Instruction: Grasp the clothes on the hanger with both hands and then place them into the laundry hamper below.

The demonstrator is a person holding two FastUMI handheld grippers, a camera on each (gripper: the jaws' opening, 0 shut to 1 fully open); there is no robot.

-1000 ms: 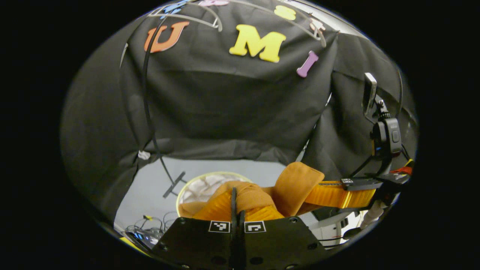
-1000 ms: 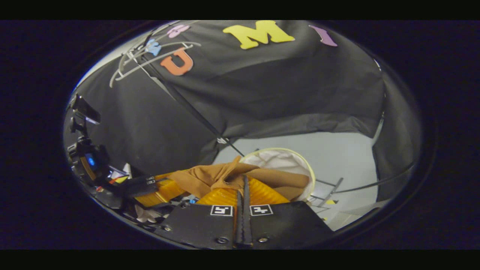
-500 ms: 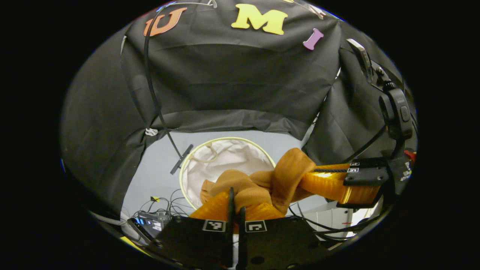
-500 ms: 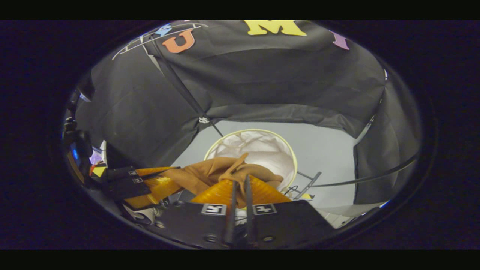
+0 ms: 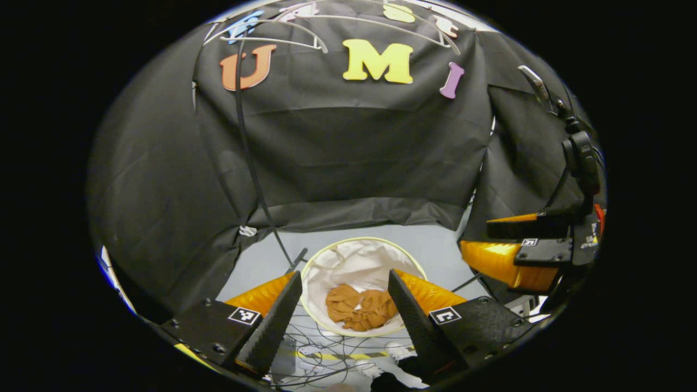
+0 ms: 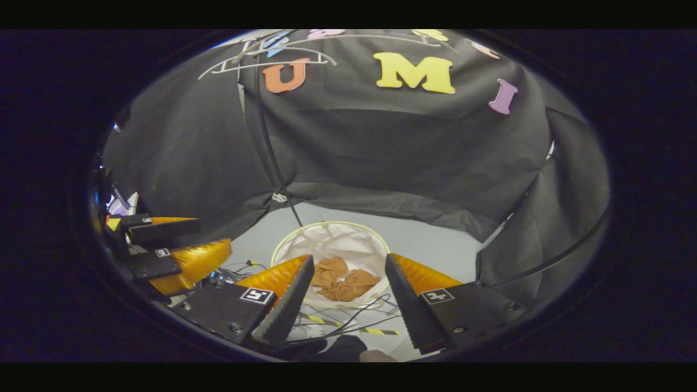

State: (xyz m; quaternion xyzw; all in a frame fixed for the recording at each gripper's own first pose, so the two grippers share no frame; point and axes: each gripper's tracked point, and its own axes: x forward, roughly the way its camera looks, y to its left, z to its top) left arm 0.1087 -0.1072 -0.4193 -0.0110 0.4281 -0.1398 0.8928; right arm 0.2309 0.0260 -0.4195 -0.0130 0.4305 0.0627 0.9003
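The brown garment (image 5: 360, 312) is crumpled inside the white-lined laundry hamper (image 5: 348, 247) on the grey floor (image 5: 256, 264). Both the left gripper (image 5: 344, 302) and right gripper (image 6: 348, 283) are spread wide, nothing held. Loose cables (image 5: 321, 348) are strewn just in front.

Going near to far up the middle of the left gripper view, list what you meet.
Tangled cables on the floor → brown clothes lying in the laundry hamper → bare grey floor → black booth cloth → hanger.
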